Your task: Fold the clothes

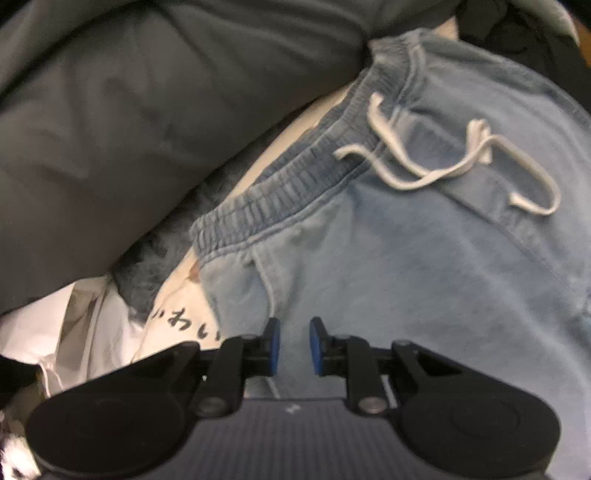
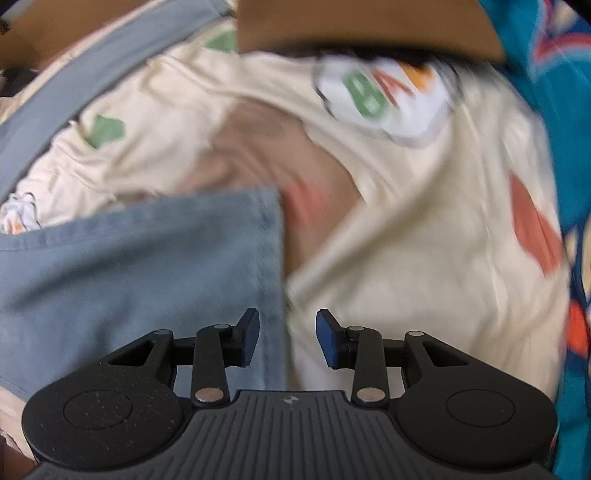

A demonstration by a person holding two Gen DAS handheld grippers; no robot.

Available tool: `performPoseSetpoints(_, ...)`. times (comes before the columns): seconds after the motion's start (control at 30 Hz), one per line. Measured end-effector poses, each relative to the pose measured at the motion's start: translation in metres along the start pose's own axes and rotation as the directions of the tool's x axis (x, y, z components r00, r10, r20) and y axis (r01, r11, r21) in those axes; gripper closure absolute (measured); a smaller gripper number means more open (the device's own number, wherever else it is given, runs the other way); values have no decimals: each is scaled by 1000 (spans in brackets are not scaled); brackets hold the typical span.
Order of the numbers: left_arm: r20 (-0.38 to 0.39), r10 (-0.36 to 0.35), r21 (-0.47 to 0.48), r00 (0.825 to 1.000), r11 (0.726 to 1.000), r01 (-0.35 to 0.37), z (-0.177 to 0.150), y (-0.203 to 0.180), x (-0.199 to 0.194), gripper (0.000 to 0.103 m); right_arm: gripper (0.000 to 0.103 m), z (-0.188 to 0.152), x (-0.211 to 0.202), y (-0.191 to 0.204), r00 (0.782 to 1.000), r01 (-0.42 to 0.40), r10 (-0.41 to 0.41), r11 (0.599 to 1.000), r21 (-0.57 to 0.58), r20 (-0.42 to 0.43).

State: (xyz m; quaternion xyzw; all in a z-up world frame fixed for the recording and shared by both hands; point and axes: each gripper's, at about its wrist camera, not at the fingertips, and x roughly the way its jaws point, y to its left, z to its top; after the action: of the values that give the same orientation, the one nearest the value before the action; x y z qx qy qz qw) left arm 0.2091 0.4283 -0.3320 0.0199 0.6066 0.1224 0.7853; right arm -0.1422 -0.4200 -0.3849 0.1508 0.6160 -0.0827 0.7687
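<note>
Here the left gripper (image 1: 294, 345) points steeply down over a pair of light blue shorts (image 1: 424, 266), its blue-padded jaws a little apart with nothing between them, only the blue cloth lying below the gap. The shorts fill most of the left wrist view, their ribbed waistband (image 1: 295, 173) running up toward the top right and a white drawstring (image 1: 443, 162) lying loose in loops across the front. Beside the waistband lies a big dark grey garment (image 1: 129, 122), and at the lower left a cream cloth with black printed characters (image 1: 184, 321) touches the edge of the shorts. In the right wrist view the right gripper (image 2: 287, 338) also points down, its jaws standing apart and empty. Below them the straight edge of the blue shorts (image 2: 147, 266) lies over a cream shirt with coloured prints (image 2: 406, 240). A brown cardboard flap (image 2: 369, 26) shows along the top, and teal patterned fabric (image 2: 554, 74) runs down the right edge. The right view is blurred.
</note>
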Motion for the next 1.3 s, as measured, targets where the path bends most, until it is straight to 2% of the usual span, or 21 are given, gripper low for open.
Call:
performPoseSetpoints(0.27, 63, -62, 0, 996, 998, 62, 23, -22, -13, 84, 62, 88, 14, 55, 996, -35, 48, 985, -168, 75)
performPoseSetpoints(0.6, 134, -147, -13, 980, 989, 150, 69, -67, -4, 84, 62, 158, 30, 114, 988, -54, 97, 945, -322, 121)
performPoseSetpoints(0.7, 162, -180, -11, 970, 983, 184, 89, -87, -4, 84, 62, 177, 35, 130, 984, -47, 103, 936, -350, 144)
performPoseSetpoints(0.87, 202, -234, 50, 951, 972, 229, 114, -126, -8, 84, 61, 207, 43, 155, 975, -44, 122, 925, -377, 186)
performPoseSetpoints(1.03, 195, -275, 111, 942, 960, 257, 129, -168, -5, 84, 61, 234, 51, 179, 960, -50, 151, 919, -391, 234)
performPoseSetpoints(1.2, 145, -243, 153, 959, 963, 220, 133, -192, 19, 84, 61, 249, 67, 203, 954, -44, 169, 898, -439, 249)
performPoseSetpoints(1.3, 124, -212, 118, 969, 973, 198, 135, -190, 38, 82, 61, 254, 78, 217, 954, -31, 169, 876, -481, 247)
